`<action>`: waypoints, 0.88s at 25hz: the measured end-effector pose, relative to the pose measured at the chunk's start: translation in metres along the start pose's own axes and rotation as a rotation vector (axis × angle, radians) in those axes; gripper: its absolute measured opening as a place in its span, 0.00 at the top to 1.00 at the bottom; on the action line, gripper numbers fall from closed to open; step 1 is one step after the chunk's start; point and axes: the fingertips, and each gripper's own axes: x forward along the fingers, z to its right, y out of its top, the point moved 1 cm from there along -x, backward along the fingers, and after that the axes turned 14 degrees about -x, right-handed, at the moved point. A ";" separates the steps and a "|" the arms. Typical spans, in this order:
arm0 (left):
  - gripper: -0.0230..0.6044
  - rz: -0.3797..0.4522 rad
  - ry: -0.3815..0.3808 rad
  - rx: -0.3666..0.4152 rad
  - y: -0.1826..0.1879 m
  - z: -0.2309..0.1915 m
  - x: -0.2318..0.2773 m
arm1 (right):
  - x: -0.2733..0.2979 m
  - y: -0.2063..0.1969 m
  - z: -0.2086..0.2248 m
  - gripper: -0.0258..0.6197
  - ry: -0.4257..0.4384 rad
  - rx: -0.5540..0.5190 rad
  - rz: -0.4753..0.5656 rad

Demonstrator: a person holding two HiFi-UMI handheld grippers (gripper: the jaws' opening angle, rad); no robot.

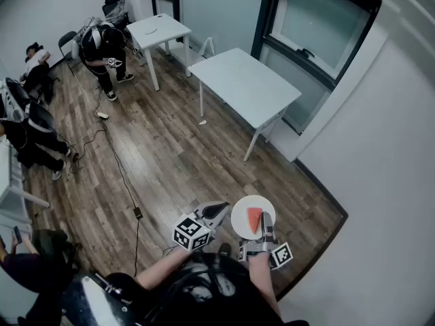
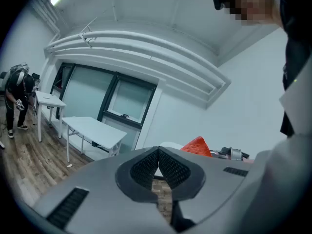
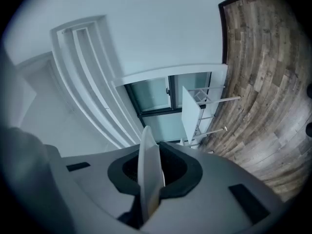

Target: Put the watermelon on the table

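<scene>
Watermelon (image 1: 253, 219) on plate (image 1: 239, 216) between right gripper (image 1: 266, 217) jaws

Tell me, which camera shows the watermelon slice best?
The head view: it looks down on the whole red watermelon slice lying on the white plate. The left gripper view catches only its red top from the side. The right gripper view shows just the plate's edge, no watermelon.

I can read no words, numbers, labels or brands anywhere from here; the black-and-white marker cubes (image 1: 192, 233) carry only square patterns.
</scene>
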 end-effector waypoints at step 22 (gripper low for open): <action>0.96 -0.014 -0.017 -0.043 0.007 -0.039 -0.036 | 0.016 -0.053 -0.004 0.90 0.006 0.014 -0.023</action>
